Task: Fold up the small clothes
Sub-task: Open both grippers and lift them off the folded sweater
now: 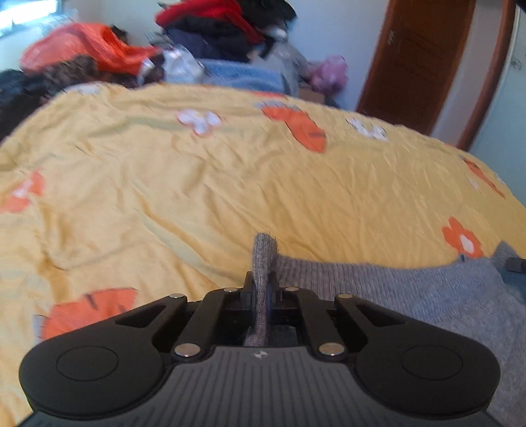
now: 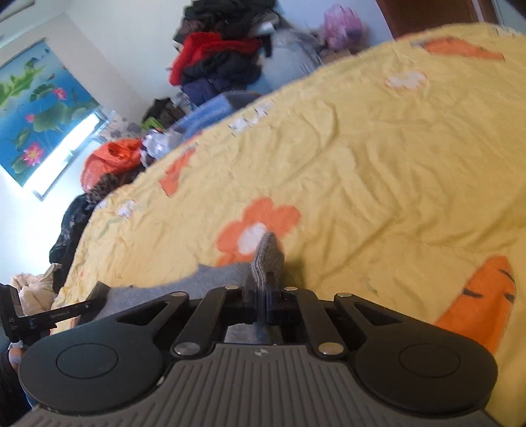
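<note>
Left wrist view: we see the left hand-held gripper [image 1: 261,289] with its jaws pressed together on a pinched-up fold of the grey ribbed knit garment [image 1: 394,289]. The fold stands upright between the black fingers [image 1: 249,285] and pokes out above them. The rest of the garment stretches away to the right, over the bed with the yellow flower-and-carrot print cover [image 1: 197,184], toward the right edge of the view, where a small dark gripper part shows.

Right wrist view: we see the right hand-held gripper [image 2: 265,295] likewise clamped tight on another raised fold of the same grey knit garment [image 2: 197,279]. The cloth runs leftward from the jaws toward the left hand-held gripper [image 2: 95,294], visible at the lower left edge of the view. The garment thus spans between the two grippers, above or against the near part of the bed cover [image 2: 378,164]; we cannot tell whether its middle touches it.

Beyond the far side of the bed, a heap of red and dark clothes [image 1: 217,26] and an orange plastic bag [image 1: 85,46] sit against the wall. A brown wooden door [image 1: 414,62] stands to the right. Both views are slightly blurred.
</note>
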{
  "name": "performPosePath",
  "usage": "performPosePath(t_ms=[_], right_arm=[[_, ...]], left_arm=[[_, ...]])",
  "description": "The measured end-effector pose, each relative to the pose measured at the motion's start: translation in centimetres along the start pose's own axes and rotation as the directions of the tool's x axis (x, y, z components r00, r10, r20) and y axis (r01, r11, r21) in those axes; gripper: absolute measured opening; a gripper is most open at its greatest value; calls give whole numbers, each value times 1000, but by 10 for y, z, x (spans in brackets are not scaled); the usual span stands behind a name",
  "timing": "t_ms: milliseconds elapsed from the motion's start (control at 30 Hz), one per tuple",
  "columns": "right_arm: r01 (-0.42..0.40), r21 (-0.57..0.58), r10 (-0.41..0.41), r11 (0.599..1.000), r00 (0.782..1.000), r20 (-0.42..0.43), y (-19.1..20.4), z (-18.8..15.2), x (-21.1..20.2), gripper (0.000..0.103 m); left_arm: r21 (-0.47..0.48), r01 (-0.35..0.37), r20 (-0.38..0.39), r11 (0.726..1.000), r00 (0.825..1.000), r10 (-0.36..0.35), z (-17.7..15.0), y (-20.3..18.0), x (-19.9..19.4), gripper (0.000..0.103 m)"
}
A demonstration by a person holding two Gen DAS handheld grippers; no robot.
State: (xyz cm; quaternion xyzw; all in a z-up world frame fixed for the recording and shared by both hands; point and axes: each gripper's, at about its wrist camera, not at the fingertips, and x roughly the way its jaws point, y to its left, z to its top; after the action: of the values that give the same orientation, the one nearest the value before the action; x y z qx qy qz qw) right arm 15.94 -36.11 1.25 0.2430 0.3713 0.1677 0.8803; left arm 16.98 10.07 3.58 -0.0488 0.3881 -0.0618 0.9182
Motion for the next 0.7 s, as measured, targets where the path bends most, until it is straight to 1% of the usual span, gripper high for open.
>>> performPosePath(t_ms=[33, 67, 100, 133, 167, 200, 233, 300, 333, 367, 400, 433, 467, 500, 533, 567, 600, 633, 667, 700], right_arm=[[-18, -19, 19, 1000, 1000, 21, 6, 3, -5, 14], [-30, -31, 32, 999, 999, 44, 11, 5, -8, 14], [-47, -37, 50, 998, 997, 66, 15, 9, -11, 14], [-46, -42, 50, 998, 995, 92, 16, 12, -10, 14], [-16, -44, 21, 999, 994, 105, 13, 14, -7, 14], [17, -29, -14, 999, 995, 96, 7, 18, 0, 14], [41, 0, -41, 999, 996, 76, -3, 20, 9, 14], [72, 14, -73, 997, 996, 42, -11, 17, 17, 14], [83, 4, -83, 997, 996, 29, -11, 13, 19, 17], [104, -9, -104, 995, 994, 22, -7, 11, 18, 20], [146, -26, -146, 989, 989, 33, -3, 9, 13, 26], [185, -52, -182, 981, 981, 65, 6, 7, 6, 35], [205, -80, -195, 976, 974, 113, 14, 5, -4, 40], [211, -103, -192, 972, 966, 171, 23, 3, -15, 46], [207, -117, -178, 971, 959, 219, 33, 2, -25, 50], [177, -125, -143, 976, 960, 239, 42, 0, -32, 52], [131, -136, -98, 982, 969, 226, 51, -3, -32, 60], [101, -156, -70, 983, 978, 194, 61, -5, -26, 67], [92, -190, -62, 977, 985, 159, 70, -10, -17, 68], [108, -238, -79, 965, 989, 128, 78, -16, -5, 68]], left_arm=[[-16, -20, 25, 1000, 999, 20, 0, 6, -8, 5], [-38, -23, 35, 999, 999, 25, 0, 14, -14, 5], [-53, -24, 29, 998, 999, 26, 0, 21, -15, 5], [-58, -42, 9, 997, 999, 42, -1, 26, -11, 5], [-55, -65, -15, 996, 998, 64, -3, 29, -5, 5], [-48, -72, -35, 996, 997, 71, -6, 30, 0, 5], [-38, -74, -38, 997, 997, 72, -8, 28, 1, 6], [-22, -73, -2, 997, 997, 73, -9, 24, -10, 8], [-13, -67, 24, 998, 997, 68, -8, 22, -19, 8], [-10, -81, 53, 997, 995, 81, -6, 19, -30, 11], [-12, -101, 82, 995, 991, 102, -4, 16, -41, 13], [-22, -113, 112, 993, 987, 114, -2, 14, -52, 18], [-42, -106, 146, 993, 983, 111, -1, 11, -63, 26], [-73, -78, 181, 994, 979, 90, -1, 7, -73, 32], [-92, -37, 209, 995, 976, 56, -3, 1, -80, 46], [-86, -3, 227, 996, 974, 22, -5, -9, -83, 58], [-57, 19, 235, 998, 972, -5, -8, -25, -82, 60], [-8, 31, 226, 1000, 974, -28, -12, -41, -76, 61], [40, 24, 203, 999, 979, -32, -16, -57, -67, 61], [78, 8, 171, 997, 985, -21, -21, -69, -56, 61]])
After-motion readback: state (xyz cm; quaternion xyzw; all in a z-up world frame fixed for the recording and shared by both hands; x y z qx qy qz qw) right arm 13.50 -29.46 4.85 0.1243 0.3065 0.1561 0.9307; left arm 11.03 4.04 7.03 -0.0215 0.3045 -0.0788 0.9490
